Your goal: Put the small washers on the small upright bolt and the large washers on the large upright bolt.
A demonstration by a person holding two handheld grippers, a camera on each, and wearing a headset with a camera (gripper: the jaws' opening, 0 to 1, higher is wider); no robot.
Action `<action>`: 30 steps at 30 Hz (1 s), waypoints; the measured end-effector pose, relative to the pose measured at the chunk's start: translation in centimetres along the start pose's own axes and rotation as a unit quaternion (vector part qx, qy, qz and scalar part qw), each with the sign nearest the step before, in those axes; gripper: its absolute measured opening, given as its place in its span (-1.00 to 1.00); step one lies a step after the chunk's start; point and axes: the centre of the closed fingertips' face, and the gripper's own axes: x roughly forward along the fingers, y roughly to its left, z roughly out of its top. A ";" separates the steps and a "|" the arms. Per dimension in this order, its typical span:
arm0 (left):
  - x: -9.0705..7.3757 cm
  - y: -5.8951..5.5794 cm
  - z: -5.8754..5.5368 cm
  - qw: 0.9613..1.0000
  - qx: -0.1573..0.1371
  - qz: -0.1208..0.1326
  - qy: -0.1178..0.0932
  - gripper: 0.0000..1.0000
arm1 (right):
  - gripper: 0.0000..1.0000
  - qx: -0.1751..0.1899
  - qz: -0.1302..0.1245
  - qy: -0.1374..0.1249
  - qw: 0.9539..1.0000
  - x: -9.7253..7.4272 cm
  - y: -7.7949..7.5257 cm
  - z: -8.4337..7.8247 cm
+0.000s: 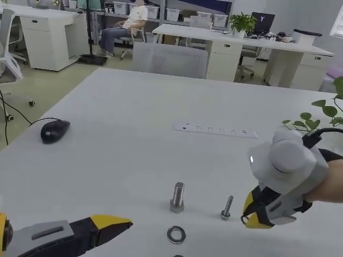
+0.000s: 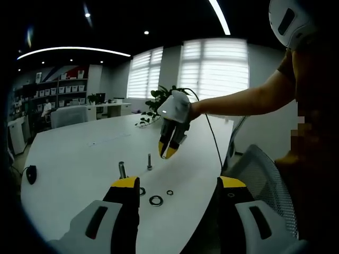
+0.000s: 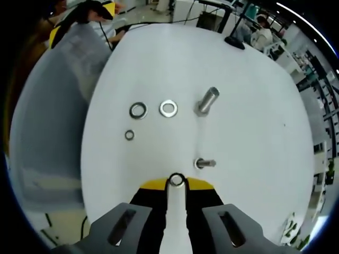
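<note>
R gripper (image 3: 177, 188) jaws narrow, pinching small washer (image 3: 176, 179) by rim, seemingly. Thin, light, stiff, slick metal; edge grip only. L gripper (image 2: 179, 183) jaws wide, empty.

Landmark: large bolt (image 1: 177, 197), standing on the table (image 1: 134, 118) near its front edge.

- Small bolt (image 1: 227, 208): right of landmark, a touch nearer the person.
- Large washer (image 1: 176, 234): flat on the table, just in front of landmark.
- Second large washer (image 3: 138, 110): next to the first, farther out from landmark.
- Loose small washer (image 3: 129, 135): beside the second, on the small-bolt side.
- Right gripper (image 1: 246, 218): right of landmark, past the small bolt, with the held small washer (image 3: 176, 180) between its tips.
- Left gripper (image 2: 179, 185): front-left of landmark, jaws apart.
- Mouse (image 1: 54, 130): behind-left, well apart.
- Power strip (image 1: 214, 129): behind.
- Plant (image 1: 321, 115): behind-right.
</note>
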 end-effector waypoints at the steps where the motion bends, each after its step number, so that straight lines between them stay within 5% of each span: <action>1: 0.0 0.0 0.0 1.000 0.000 0.000 0.000 0.16 | -0.76 -0.002 -0.003 0.000 1.000 -0.2 -0.2 0.1; 16: 0.3 0.6 0.1 1.000 -0.003 -0.001 0.002 0.16 | -0.76 -0.014 -0.022 0.005 1.000 -0.1 -3.6 1.3; 30: 0.6 1.2 -0.3 1.000 -0.012 0.003 0.007 0.16 | -0.76 -0.019 -0.002 0.011 1.000 1.5 -4.0 1.5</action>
